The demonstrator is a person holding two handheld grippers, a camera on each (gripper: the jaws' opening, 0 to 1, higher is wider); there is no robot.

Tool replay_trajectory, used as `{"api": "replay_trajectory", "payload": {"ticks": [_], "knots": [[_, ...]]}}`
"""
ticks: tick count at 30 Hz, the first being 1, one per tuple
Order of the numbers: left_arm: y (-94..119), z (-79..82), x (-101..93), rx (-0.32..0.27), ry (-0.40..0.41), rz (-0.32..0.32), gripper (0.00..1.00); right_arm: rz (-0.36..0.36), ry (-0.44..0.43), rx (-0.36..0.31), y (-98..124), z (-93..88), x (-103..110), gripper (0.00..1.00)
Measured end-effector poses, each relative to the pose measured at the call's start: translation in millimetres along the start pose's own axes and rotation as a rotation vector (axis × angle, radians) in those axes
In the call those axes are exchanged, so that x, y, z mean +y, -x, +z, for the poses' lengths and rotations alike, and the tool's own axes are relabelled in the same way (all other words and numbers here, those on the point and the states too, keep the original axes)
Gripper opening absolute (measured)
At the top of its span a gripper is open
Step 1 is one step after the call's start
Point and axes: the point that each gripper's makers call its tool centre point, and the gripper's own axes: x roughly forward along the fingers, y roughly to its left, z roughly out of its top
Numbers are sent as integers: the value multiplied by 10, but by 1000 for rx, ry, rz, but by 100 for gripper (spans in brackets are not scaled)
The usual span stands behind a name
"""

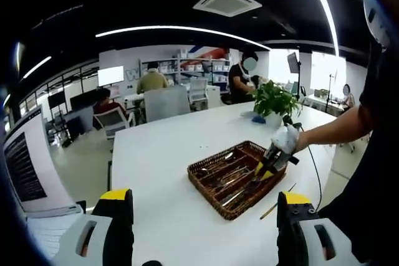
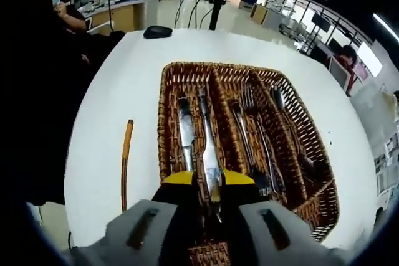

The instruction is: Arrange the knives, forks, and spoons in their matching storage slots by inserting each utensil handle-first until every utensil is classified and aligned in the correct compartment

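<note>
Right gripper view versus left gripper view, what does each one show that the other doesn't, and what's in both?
Right gripper view: the compartments up close, two knives in the left slot, forks in the middle one, a spoon to the right, and the right gripper shut on a knife.

Left gripper view: the left gripper, jaws apart and holding nothing, a potted plant, and people at desks beyond.

Both: the wicker tray, the white table, and a wooden stick beside the tray.

Wicker tray (image 2: 167, 123) holds knives (image 2: 186, 130) at 9 o'clock, forks (image 2: 252, 130) centre, spoons (image 2: 282, 105) at 3 o'clock.
</note>
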Motion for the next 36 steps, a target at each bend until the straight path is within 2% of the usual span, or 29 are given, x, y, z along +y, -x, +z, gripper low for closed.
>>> {"api": "replay_trajectory", "payload": {"ticks": [6,10,13,20,22,26,29,36], "knots": [[-52,50,-44,-12,-18,-23,100,-54,-124,-111,358,225,-115,38],[-119,108,-122,-29,-37,-54,100,-92,-169,-169,620,362,-171,54],[-176,175,-186,-56,-34,-78,100,-131,-192,-227,839,472,-205,62],[-238,214,-276,-73,-52,-100,100,-170,-209,-271,1151,548,-164,79],[-235,266,-284,-113,-84,-94,100,-200,-190,-260,1233,503,-151,85],[-243,258,-320,-114,-72,-109,100,-231,-210,-269,1358,448,-112,99],[-232,254,-373,-117,-89,-109,100,-261,-239,-287,1515,431,-82,99],[-187,284,-488,-131,-104,-120,100,-301,-230,-317,1812,428,27,99]]}}
